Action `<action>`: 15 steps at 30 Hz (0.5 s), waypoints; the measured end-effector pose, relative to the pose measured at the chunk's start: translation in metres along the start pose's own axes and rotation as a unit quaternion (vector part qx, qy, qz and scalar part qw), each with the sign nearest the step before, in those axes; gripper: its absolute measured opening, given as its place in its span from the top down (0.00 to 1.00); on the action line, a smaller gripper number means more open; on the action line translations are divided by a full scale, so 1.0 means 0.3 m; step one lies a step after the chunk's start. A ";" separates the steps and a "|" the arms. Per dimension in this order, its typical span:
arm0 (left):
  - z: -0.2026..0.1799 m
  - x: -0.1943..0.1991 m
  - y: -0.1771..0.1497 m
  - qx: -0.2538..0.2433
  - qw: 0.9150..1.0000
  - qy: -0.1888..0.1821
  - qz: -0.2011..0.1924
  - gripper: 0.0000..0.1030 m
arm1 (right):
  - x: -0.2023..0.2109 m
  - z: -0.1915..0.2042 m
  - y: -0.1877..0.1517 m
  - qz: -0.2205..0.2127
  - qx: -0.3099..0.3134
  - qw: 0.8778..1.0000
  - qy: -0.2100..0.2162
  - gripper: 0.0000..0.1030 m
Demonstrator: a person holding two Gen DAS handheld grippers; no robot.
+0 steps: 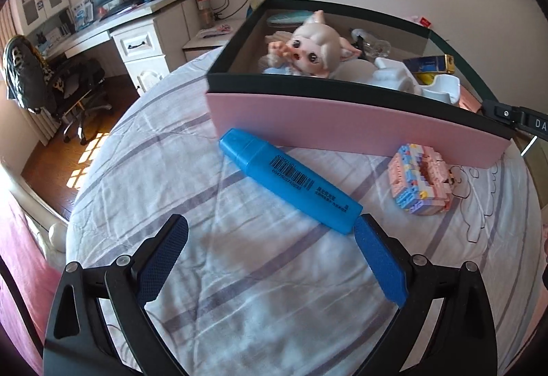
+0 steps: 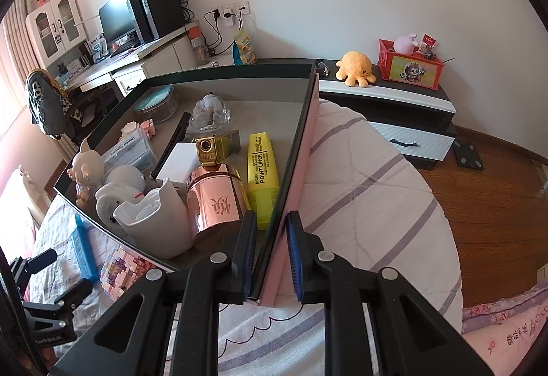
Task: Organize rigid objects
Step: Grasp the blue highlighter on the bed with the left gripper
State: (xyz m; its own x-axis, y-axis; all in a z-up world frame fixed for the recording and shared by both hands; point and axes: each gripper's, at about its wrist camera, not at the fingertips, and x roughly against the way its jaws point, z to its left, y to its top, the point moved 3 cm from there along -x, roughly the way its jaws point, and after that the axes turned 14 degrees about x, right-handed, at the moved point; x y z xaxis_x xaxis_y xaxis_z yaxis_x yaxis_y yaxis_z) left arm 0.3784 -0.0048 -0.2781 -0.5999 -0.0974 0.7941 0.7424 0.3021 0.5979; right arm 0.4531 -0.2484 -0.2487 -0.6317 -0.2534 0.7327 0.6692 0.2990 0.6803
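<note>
Two grippers share the work: our right gripper [image 2: 270,249] clamps the pink box [image 1: 342,122] wall, while our left gripper [image 1: 270,256], jaws wide, straddles the blue highlighter [image 1: 287,180] lying beside the box's front edge; centre before closing.

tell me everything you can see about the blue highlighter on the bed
The blue highlighter is a chunky marker of glossy blue plastic, cap on, with a black barcode and small print along its barrel. It lies flat and diagonal on the striped bedsheet, capped end near the pink box wall. Its other end lies by one finger of the open left tool; contact is unclear.
</note>
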 end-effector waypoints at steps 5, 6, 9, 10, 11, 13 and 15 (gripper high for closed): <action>0.158 0.000 0.022 0.059 0.998 0.030 -0.008 0.03 | -0.002 0.001 0.002 0.000 0.001 1.000 0.000 0.82; 0.170 0.003 0.016 0.069 0.998 0.010 0.004 0.03 | -0.002 0.000 0.002 0.000 0.001 1.000 0.000 0.82; 0.139 0.023 0.014 0.087 0.994 -0.062 0.011 0.03 | -0.002 0.001 0.001 0.000 0.001 1.000 -0.001 0.82; 0.115 0.023 0.020 0.083 0.994 -0.067 0.006 0.03 | -0.003 0.001 0.002 0.001 0.002 1.000 -0.001 0.82; 0.089 0.013 0.028 0.075 0.995 -0.060 0.002 0.03 | -0.004 0.001 0.004 0.001 0.003 1.000 -0.002 0.82; 0.040 -0.033 0.044 0.056 0.998 -0.030 0.004 0.03 | -0.004 0.004 0.004 0.001 0.003 1.000 -0.001 0.82; 0.009 -0.071 0.055 0.044 0.999 -0.017 0.015 0.02 | -0.004 0.005 0.004 0.002 0.003 1.000 0.000 0.82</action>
State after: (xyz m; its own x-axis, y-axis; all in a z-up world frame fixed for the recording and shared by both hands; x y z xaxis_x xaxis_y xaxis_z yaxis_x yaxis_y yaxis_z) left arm 0.4026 0.0048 -0.2855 -0.5883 -0.0556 0.8068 0.7323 0.3866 0.5606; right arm 0.4542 -0.2464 -0.2487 -0.6298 -0.2517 0.7349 0.6691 0.3047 0.6778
